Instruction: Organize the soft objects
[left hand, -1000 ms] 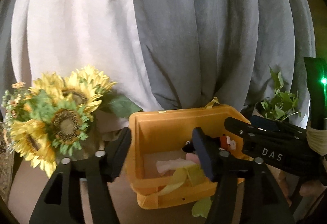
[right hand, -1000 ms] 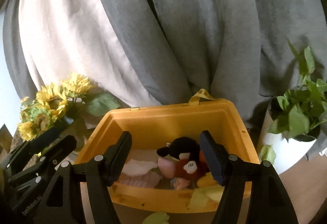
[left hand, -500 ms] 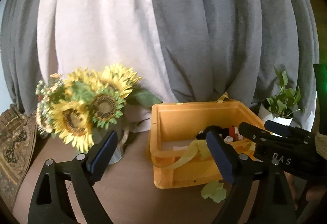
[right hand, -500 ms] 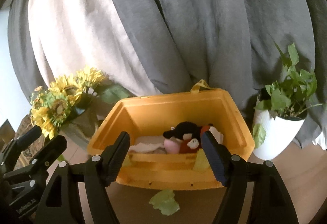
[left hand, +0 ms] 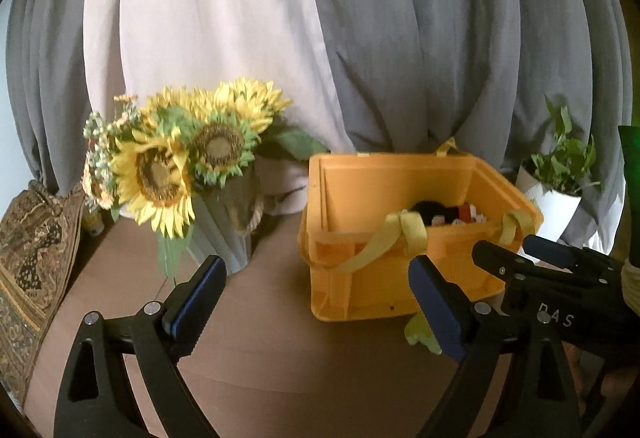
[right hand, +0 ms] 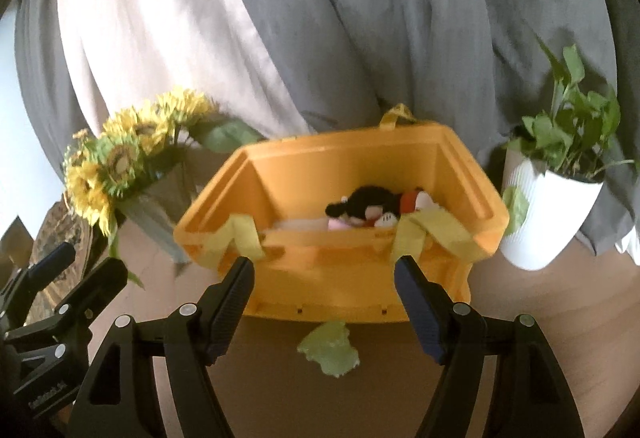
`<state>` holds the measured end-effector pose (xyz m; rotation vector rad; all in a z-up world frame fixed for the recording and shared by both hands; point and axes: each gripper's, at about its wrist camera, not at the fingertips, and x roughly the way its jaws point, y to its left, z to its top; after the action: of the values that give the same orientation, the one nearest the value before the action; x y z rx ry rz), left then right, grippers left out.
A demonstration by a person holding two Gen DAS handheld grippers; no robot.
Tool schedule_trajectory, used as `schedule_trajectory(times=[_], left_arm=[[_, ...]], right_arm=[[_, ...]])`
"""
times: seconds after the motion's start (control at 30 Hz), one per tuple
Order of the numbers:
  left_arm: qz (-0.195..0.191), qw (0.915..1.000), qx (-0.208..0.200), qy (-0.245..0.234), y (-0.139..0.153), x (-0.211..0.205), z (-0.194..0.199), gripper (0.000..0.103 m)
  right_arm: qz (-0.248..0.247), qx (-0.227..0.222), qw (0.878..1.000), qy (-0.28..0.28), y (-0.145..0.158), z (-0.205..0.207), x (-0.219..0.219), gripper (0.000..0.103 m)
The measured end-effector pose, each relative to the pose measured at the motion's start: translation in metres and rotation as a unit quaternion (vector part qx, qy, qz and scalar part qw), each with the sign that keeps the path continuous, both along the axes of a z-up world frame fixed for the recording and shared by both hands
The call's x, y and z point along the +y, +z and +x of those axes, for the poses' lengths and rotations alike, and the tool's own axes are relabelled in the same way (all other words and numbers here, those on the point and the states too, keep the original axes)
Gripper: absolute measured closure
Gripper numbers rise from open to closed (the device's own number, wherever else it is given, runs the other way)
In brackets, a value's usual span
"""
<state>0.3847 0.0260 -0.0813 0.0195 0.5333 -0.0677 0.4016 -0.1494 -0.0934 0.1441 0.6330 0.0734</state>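
An orange bin with yellow strap handles stands on the brown table. Inside lie soft toys: a black, red and white plush and pale pink pieces. A light green soft piece lies on the table in front of the bin. My left gripper is open and empty, in front of the bin's left side. My right gripper is open and empty, just in front of the bin; it also shows in the left wrist view.
A vase of sunflowers stands left of the bin. A white pot with a green plant stands right of it. Grey and white curtains hang behind. A patterned cloth lies at far left.
Both grippers have pulled back and away from the bin, so it looks smaller and farther. The left gripper's jaws stand wider than a second ago. The toys stay in the bin.
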Motion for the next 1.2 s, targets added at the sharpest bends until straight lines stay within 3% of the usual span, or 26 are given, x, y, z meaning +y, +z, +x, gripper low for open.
schedule_trajectory(times=[0.43,0.63,0.83,1.2], left_arm=[[0.013,0.9970,0.076,-0.007,-0.040,-0.002,0.004,0.009],[0.020,0.9931,0.115,0.000,-0.060,0.000,0.011,0.009],[0.003,0.9866,0.163,-0.002,-0.080,0.000,0.021,0.009],[-0.001,0.9776,0.211,0.003,-0.101,-0.003,0.036,0.009]], right_arm=[[-0.020,0.055,0.998,0.019,-0.036,0.003,0.003,0.029],[-0.025,0.088,0.995,0.033,-0.059,0.010,0.008,0.029],[-0.029,0.117,0.992,0.043,-0.079,0.018,0.011,0.029],[-0.031,0.155,0.986,0.056,-0.108,0.034,0.013,0.030]])
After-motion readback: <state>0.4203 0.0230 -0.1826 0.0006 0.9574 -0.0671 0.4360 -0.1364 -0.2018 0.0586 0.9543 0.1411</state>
